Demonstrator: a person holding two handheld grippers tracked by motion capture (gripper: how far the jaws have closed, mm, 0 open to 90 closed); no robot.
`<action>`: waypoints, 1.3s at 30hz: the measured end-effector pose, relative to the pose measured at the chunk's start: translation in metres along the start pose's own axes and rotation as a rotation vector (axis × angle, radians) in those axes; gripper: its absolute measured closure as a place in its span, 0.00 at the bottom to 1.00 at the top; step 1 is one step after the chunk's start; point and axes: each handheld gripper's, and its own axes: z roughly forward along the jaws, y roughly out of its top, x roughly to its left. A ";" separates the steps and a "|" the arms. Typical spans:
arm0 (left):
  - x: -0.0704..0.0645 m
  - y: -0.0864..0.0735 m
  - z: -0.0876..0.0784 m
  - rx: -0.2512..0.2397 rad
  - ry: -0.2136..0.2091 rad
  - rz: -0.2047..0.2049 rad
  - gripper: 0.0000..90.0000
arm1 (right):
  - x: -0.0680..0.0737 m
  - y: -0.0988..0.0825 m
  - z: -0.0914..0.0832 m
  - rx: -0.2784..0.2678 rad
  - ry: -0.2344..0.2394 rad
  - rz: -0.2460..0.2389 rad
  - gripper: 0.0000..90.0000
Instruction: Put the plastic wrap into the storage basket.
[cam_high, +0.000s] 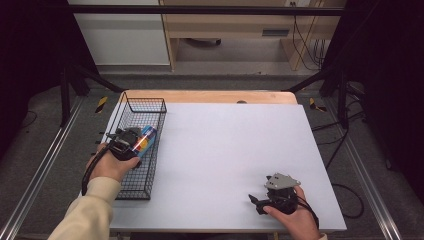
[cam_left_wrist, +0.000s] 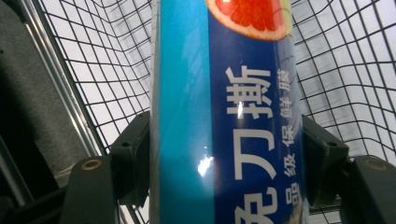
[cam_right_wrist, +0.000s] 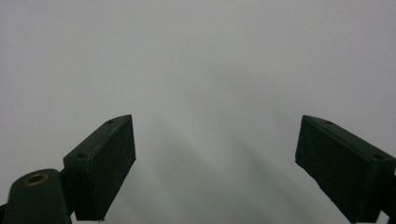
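My left gripper is shut on a long blue and teal box with an orange fruit picture and white lettering. I hold it over the black wire basket at the table's left side. In the left gripper view the box runs up between my two black jaws, which press on its sides, with basket mesh behind it. My right gripper rests near the table's front right, held in a hand. In the right gripper view it stands open over bare white tabletop with nothing between its jaws.
The white tabletop stretches between the basket and the right hand. A wooden strip edges the table's far side. Dark frame posts and cables stand off the table at left and right.
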 end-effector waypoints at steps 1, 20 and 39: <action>0.000 0.000 0.001 -0.003 0.002 0.001 0.35 | 0.000 0.000 0.000 0.000 0.000 0.005 0.14; -0.008 0.002 0.002 0.013 0.052 0.042 0.35 | 0.001 0.000 0.000 0.005 0.007 0.006 0.14; -0.010 -0.006 -0.022 -0.186 0.062 0.028 0.15 | 0.001 0.000 0.001 0.007 0.010 -0.002 0.13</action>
